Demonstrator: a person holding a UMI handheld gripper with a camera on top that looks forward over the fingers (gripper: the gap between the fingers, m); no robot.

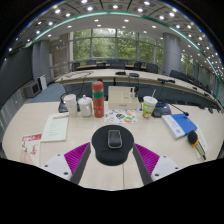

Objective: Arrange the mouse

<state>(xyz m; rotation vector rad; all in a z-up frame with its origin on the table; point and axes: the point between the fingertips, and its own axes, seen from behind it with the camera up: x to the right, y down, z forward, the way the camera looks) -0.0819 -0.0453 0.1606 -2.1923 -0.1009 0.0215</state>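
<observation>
Between our two fingers, at twelve o'clock from the gripper [112, 160], we find the mouse [114, 138] sitting on a round black pad [113, 141] on the table [60, 150]. We hold the gripper wide: its purple pads [76, 155] flank the black pad at about nine and three o'clock, each with a clear gap to the mouse, so nothing is gripped. We judge the mouse's long axis to run from six to twelve o'clock, straight along our line of approach, with one narrow end toward us and its long flanks facing the fingers. That alignment is what the coming move depends on: we reckon a short push ahead would bring the pads beside the flanks, and closing would then catch the mouse across its narrow width. Beyond it, toward eleven o'clock, stands a red can [98, 98] with a white cup [70, 102] beside it; toward one o'clock a second cup [149, 105]; a blue book [180, 124] lies at two o'clock. All stand well apart from the mouse.
</observation>
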